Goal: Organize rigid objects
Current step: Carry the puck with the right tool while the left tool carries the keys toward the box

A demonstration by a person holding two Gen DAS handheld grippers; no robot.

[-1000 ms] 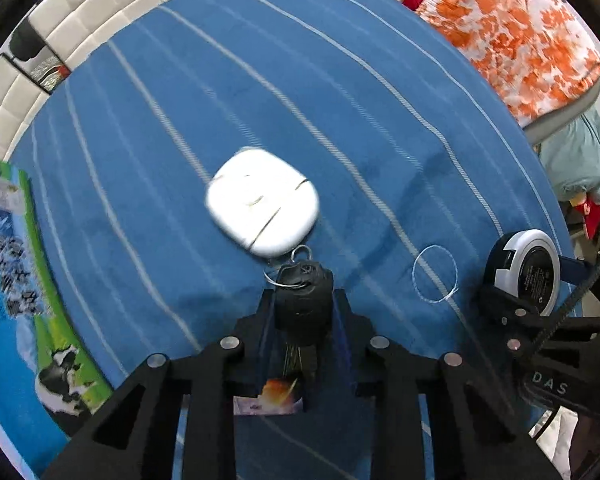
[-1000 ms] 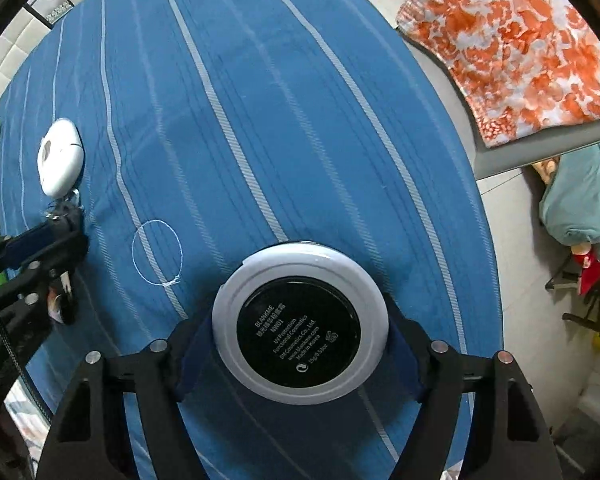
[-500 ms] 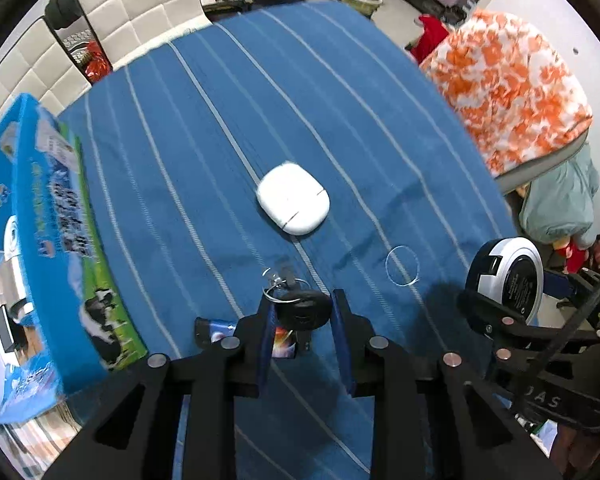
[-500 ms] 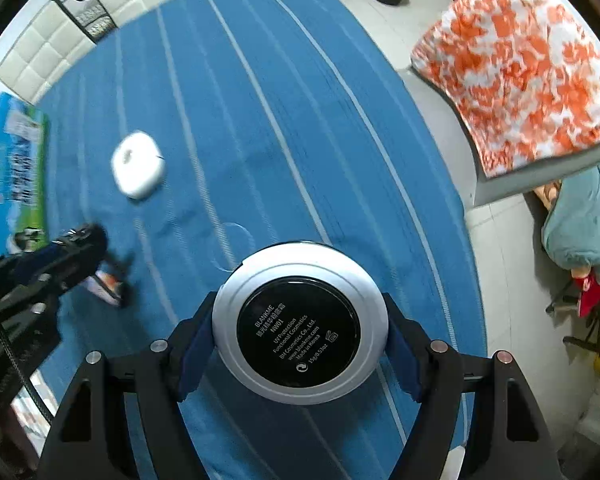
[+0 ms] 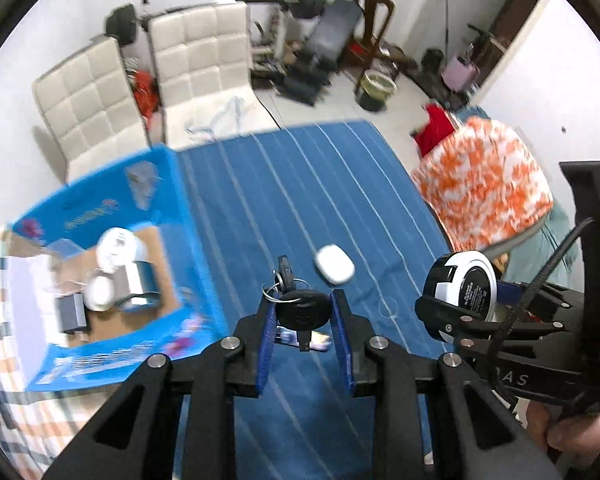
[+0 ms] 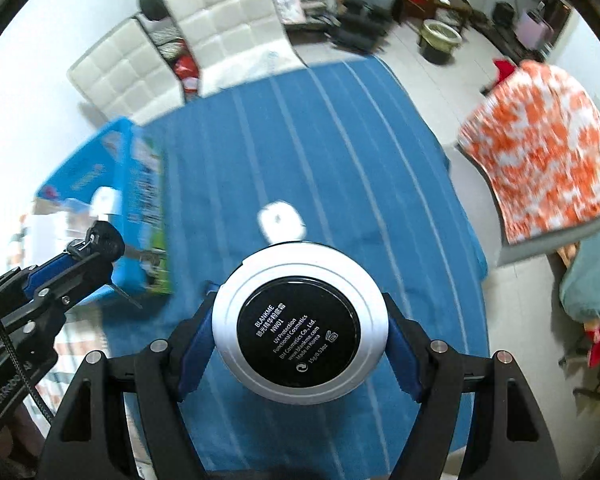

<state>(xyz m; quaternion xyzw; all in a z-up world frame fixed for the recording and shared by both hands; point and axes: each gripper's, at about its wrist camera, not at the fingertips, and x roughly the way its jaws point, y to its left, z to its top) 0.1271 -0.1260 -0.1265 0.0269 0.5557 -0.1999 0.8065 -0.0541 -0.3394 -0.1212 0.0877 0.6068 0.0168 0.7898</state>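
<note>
Left claw (image 5: 302,312) clamps a key fob (image 5: 302,313), right claw (image 6: 300,334) a compact (image 6: 300,330); white case (image 5: 335,266) still lies outside the box (image 5: 112,344).

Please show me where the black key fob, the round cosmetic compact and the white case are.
black key fob (image 5: 301,311), left wrist view, its rounded body.
round cosmetic compact (image 6: 299,335), right wrist view, black label.
white case (image 5: 335,266), left wrist view, its top.
</note>
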